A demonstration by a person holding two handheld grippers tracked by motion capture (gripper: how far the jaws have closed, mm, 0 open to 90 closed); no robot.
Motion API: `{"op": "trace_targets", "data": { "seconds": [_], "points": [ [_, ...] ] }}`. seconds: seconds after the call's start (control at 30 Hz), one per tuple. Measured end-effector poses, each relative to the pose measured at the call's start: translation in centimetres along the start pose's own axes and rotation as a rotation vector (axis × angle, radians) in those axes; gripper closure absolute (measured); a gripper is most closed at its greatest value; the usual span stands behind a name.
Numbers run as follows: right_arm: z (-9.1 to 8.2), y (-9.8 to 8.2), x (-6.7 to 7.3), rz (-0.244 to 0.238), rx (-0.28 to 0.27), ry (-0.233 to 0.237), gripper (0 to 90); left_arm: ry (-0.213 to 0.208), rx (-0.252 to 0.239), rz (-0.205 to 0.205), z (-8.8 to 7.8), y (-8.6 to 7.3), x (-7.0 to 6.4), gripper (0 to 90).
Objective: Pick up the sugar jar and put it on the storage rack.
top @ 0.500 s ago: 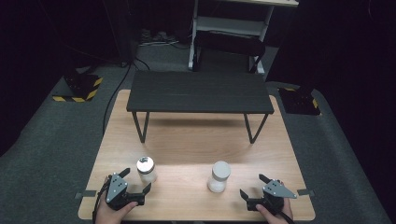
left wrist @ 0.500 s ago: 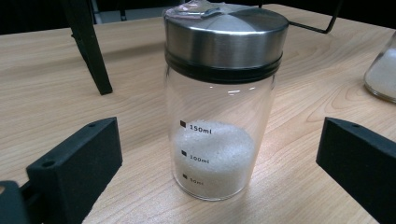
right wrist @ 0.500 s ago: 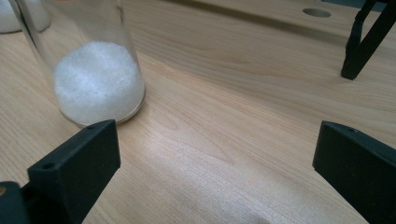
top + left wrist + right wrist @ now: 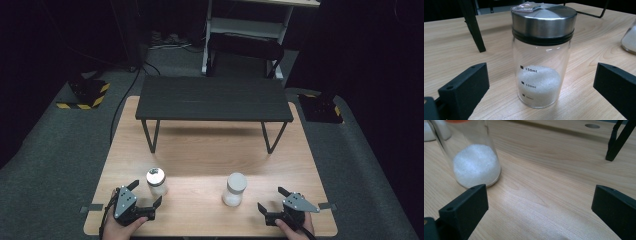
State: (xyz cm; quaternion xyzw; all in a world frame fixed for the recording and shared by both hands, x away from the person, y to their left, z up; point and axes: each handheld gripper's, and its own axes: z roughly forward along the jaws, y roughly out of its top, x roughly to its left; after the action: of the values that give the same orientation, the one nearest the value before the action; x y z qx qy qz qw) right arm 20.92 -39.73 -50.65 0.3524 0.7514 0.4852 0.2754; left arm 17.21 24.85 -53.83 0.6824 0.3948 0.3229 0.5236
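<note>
Table (image 4: 200, 150): light wood; the high view shows a black bench (image 4: 214, 98) standing across its far half.
Steel-lidded jar (image 4: 541, 53): upright on the table's near left; the left gripper view reads 150ml, 100ml marks and white grains low inside.
White-lidded jar (image 4: 234, 189): near right of centre, also part-filled with white grains.
Left gripper (image 4: 146, 195): jaws wide apart, holding nothing, the steel-lidded jar just ahead.
Right gripper (image 4: 272, 198): spread wide, holding nothing.

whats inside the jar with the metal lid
The jar holds white grains heaped at the bottom, reaching just under the upper printed mark; the glass above them is empty. The metal lid hides the mouth and whatever sits right beneath it.
</note>
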Motion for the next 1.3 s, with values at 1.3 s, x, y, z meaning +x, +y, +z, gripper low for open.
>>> {"op": "trace_targets", "data": {
  "seconds": [1.3],
  "points": [
    [0.0, 0.0, -0.3, 0.004, 0.0, 0.013, 0.2, 0.007, -0.016, -0.011, 1.2, 0.4, -0.4, 0.9]
  ]
}}
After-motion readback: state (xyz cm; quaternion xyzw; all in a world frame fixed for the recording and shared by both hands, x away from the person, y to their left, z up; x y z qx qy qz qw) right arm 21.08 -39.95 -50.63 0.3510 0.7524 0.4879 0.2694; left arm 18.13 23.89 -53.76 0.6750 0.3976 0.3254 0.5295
